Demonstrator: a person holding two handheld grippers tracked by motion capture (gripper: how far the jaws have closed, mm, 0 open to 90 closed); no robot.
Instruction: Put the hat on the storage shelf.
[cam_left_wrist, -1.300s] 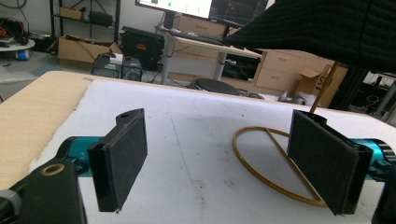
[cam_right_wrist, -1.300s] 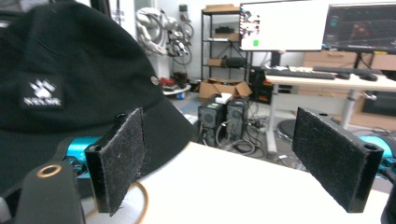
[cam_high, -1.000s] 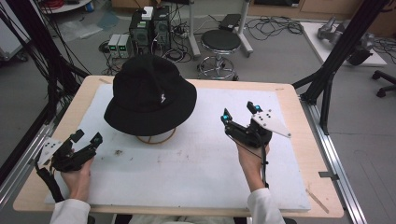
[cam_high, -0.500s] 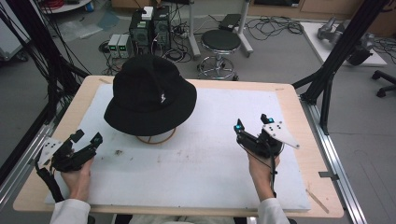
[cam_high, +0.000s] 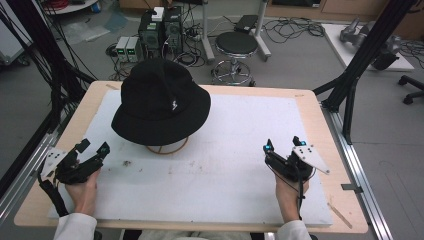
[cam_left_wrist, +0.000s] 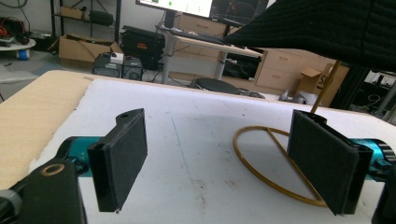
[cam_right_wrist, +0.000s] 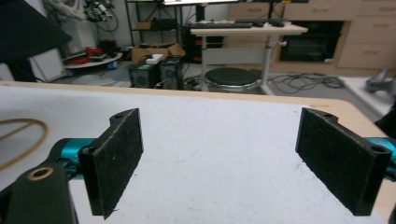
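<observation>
Hat (cam_high: 161, 102) sat on brass wire stand (cam_high: 167, 148), toward far-left part of white mat (cam_high: 240, 150); ring base of stand flat on mat under brim.

Left gripper (cam_high: 92, 152) held near-left of hat, pointing up and right toward it. Jaws spread wide, nothing between them. In left gripper view, ring (cam_left_wrist: 275, 163) lay just ahead and a little right of the jaws, with brim (cam_left_wrist: 317, 25) overhanging top right. So hat ahead-right of left gripper, near.

Right gripper (cam_high: 282, 147) held well right of hat and nearer the person, pointing away across the mat. Jaws likewise spread wide, gripping nothing. In right gripper view, ring (cam_right_wrist: 21, 140) appeared at far left edge and a dark corner of brim (cam_right_wrist: 25, 28) at top left; hat therefore off to that gripper's left, well apart.

Hat round, no long axis worth noting; brim level, crown up. Left gripper judged the nearer of the two, better placed to take the brim.

Against frame from a second ago: right gripper drawn back from mid-mat toward near edge and a little further right of hat. Left gripper, hat and stand unchanged in place. Both sets of jaws appeared open throughout.
</observation>
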